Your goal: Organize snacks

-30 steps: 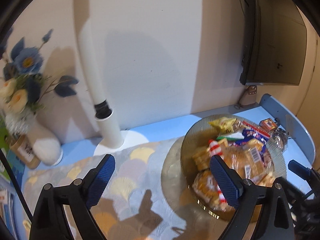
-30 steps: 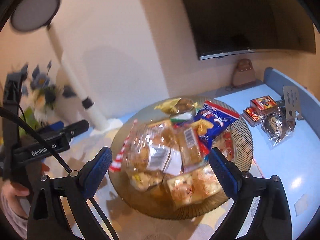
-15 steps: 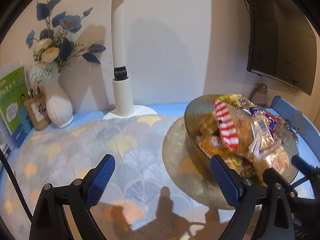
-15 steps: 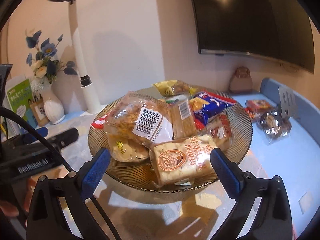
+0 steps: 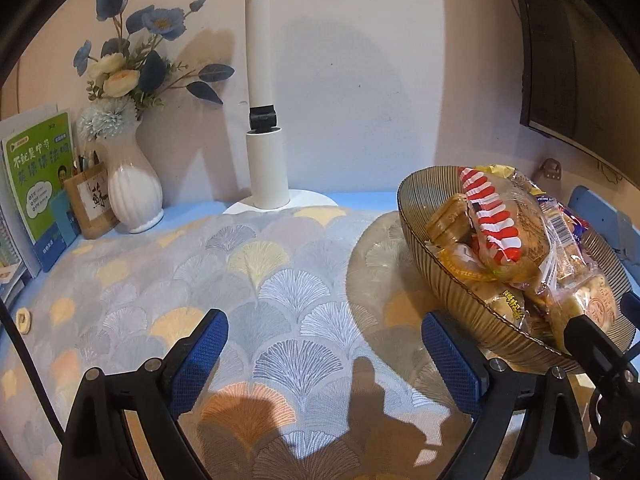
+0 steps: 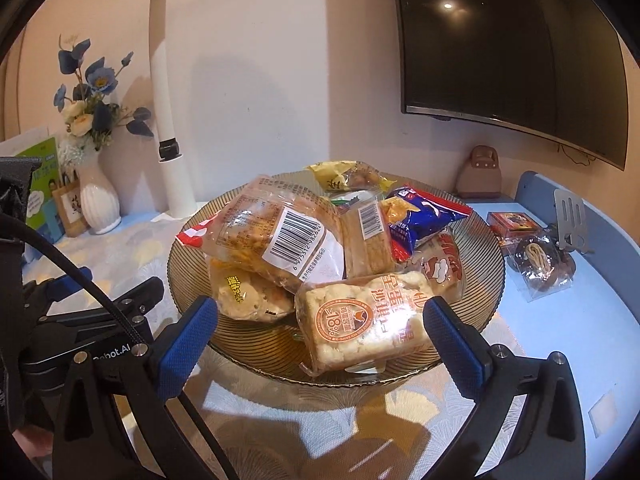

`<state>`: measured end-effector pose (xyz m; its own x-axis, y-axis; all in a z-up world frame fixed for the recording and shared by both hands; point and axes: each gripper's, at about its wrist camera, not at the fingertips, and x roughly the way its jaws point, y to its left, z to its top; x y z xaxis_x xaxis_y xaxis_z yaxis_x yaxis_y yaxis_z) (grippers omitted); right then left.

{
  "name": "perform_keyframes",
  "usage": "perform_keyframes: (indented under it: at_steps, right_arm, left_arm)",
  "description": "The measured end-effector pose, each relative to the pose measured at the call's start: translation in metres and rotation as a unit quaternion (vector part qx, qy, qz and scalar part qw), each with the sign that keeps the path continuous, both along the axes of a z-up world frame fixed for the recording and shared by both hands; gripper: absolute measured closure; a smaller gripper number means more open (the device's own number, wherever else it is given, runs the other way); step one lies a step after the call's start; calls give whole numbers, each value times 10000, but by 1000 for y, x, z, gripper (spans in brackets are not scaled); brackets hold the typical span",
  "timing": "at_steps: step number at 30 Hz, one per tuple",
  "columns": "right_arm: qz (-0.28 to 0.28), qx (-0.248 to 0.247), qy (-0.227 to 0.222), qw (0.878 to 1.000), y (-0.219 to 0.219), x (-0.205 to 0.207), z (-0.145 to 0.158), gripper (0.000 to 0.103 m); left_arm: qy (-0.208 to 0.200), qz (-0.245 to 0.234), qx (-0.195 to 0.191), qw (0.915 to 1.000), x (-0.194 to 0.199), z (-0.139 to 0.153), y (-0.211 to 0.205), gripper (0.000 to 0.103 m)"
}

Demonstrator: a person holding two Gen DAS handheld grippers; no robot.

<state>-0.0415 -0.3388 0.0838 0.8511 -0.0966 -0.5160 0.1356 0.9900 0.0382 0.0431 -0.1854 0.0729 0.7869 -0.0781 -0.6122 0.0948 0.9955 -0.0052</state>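
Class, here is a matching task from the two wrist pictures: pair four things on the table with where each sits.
Things:
1. blue snack bag
2. white vase
3. red box
4. right claw

Places:
A. on the blue table, right of the bowl
B. inside the bowl
C. open, at the bowl's near rim
D. far left, by the wall

Pairs: 1-B, 2-D, 3-A, 4-C
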Motion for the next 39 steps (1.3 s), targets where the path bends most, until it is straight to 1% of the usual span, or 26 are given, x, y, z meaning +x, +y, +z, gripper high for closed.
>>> perform_keyframes:
  at_steps: [11, 20, 39]
  right_arm:
    - [2, 2, 0, 10000, 0, 0, 0, 0]
    - [3, 2, 0, 10000, 0, 0, 0, 0]
    - [7, 1, 1, 10000, 0, 0, 0, 0]
  left_arm:
    - [-113, -35, 98, 9999, -4, 3, -4, 6]
    - [-123, -16, 125, 9998, -4, 3, -4, 2]
    - [-96, -1, 218, 9997, -2, 2, -4, 1]
